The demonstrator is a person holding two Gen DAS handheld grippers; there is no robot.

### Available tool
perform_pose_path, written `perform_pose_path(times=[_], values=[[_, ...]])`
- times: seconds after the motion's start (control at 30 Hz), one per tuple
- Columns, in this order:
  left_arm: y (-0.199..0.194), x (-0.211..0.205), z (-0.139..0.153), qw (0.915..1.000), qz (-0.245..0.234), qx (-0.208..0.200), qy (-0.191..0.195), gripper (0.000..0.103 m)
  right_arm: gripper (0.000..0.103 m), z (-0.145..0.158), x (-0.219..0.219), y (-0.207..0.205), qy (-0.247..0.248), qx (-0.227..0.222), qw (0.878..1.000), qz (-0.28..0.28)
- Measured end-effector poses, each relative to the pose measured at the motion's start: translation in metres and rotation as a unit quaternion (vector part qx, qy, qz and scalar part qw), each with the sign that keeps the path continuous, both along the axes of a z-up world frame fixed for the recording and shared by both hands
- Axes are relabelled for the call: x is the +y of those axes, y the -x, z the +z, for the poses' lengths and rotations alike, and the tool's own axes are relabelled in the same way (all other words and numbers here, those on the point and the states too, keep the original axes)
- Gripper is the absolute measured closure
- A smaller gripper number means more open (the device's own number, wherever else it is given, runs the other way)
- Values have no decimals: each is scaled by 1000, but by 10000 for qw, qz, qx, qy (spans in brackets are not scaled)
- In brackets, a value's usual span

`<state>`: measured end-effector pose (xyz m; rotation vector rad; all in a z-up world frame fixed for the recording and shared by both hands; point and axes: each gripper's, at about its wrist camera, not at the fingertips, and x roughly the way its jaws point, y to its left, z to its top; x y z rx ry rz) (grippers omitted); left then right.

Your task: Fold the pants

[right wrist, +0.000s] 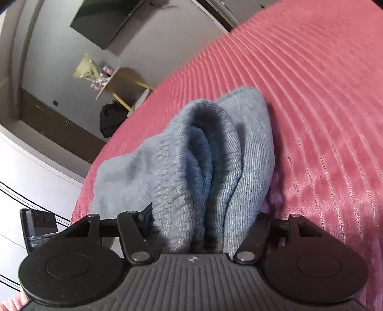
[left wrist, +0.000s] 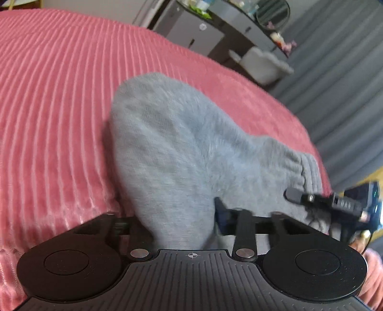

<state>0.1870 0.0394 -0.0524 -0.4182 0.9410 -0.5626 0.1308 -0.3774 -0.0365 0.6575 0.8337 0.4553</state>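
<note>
Grey sweatpants (left wrist: 172,143) lie bunched on a pink ribbed bedspread (left wrist: 55,100). My left gripper (left wrist: 178,222) is shut on a fold of the pants' fabric, which rises between its fingers and hides the tips. In the right wrist view the pants' ribbed waistband (right wrist: 205,162) stands in thick folds, and my right gripper (right wrist: 203,227) is shut on it. The right gripper (left wrist: 335,203) shows at the right edge of the left wrist view, next to the waistband. The left gripper's body (right wrist: 38,229) shows at the lower left of the right wrist view.
The pink bedspread (right wrist: 323,107) spreads wide around the pants. Beyond the bed's edge stand a dark desk with a round mirror (left wrist: 273,12), a white fluffy stool (left wrist: 263,64) and grey curtains (left wrist: 347,79). A small gold-legged table (right wrist: 112,81), a black bag (right wrist: 111,119) and a wall-mounted screen (right wrist: 107,19) are off the bed's other side.
</note>
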Motion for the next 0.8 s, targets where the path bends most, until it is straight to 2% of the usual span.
perform_pose_path(times=[0.1,0.23,0.3,0.33,0.37,0.43,0.47,0.5,0.57,0.63,0.7,0.8], values=[[-1,1,14,9991,77,-116,391,72,48,16,-1,4,-127,-216,9997,-27],[-12,-16,43,9975,-35,-545,438,72,49,54,-2,-3,-117,-680,9976,24],[-22,-25,56,9960,66,-770,456,71,49,72,-6,-11,-6,-885,9961,-65],[-27,-28,61,9951,212,-874,405,69,49,81,-11,-15,81,-1024,9945,-182],[-33,-30,64,9949,435,-858,301,62,49,88,-17,-18,198,-1120,9931,-287],[-40,-33,66,9947,814,-627,46,51,35,98,-29,-25,484,-1005,9914,-688],[-40,-31,64,9942,947,-508,22,51,32,101,-36,-25,631,-931,9894,-918],[-37,-30,61,9936,1045,-426,-48,49,23,102,-41,-22,795,-848,9866,-1143],[-21,-28,55,9913,1216,-449,-231,46,22,101,-46,-3,1163,-902,9767,-1564],[0,-21,47,9903,1298,-446,-216,42,22,95,-45,19,1217,-836,9736,-1740],[18,-21,37,9888,1457,-274,-143,41,22,79,-44,45,829,-689,9774,-1820],[41,-16,21,9840,1771,143,155,41,24,48,-43,61,106,-251,9818,-1882]])
